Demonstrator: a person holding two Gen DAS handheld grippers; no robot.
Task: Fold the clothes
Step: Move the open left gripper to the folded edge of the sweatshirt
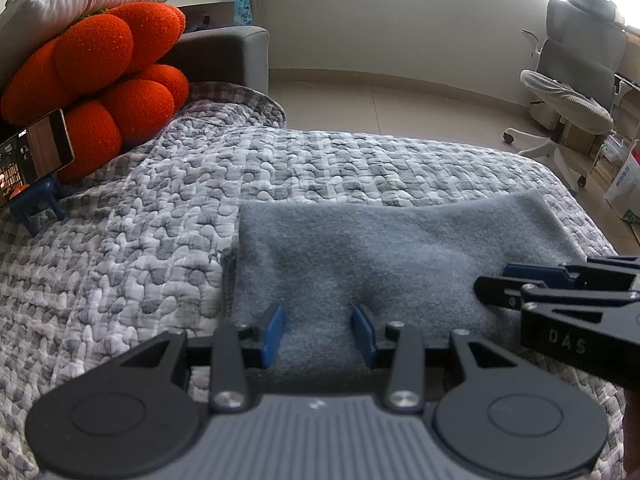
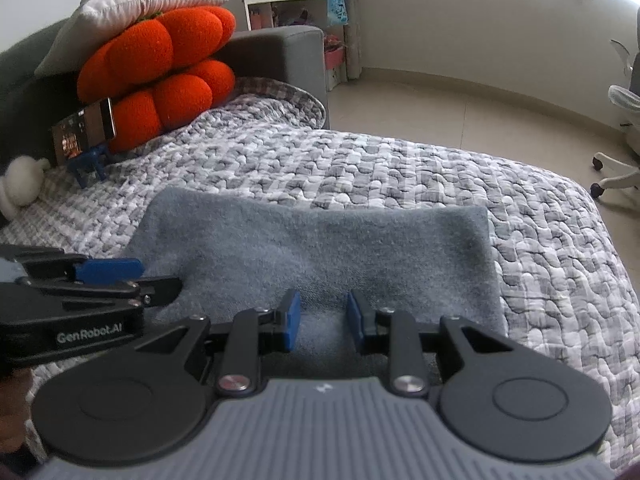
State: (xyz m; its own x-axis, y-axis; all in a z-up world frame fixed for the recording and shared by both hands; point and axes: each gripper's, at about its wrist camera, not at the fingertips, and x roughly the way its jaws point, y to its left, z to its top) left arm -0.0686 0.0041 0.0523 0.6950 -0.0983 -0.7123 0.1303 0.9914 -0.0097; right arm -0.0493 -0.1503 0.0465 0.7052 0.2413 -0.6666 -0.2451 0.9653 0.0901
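Garment (image 1: pixel 384 248), grey fleece, folded to a wide band, flat on checked quilt (image 1: pixel 168 216), long edges running left to right. Far edge straight and clean; left edge (image 1: pixel 236 248) stacked in layers, a thin seam showing; right edge squared off short of quilt's rounded corner. Near edge hidden under both grippers. Left gripper (image 1: pixel 318 332) low over near left part of garment, blue pads parted, fleece showing between them, nothing pinched: released. Right gripper (image 2: pixel 323 320) over near middle, set just beside the left one, pads likewise apart with fleece between, not clenched on anything visible. Open quilt on far side, wide and bare, and a strip to the right up to bed's edge. Left side tighter: phone (image 2: pixel 84 132) on blue stand (image 2: pixel 90 166) near orange cushion (image 2: pixel 160 64), white pillow (image 2: pixel 132 4) on top, well apart from garment. Beyond bed, bare tiled floor (image 1: pixel 400 108), office chair (image 1: pixel 576 80) far right.
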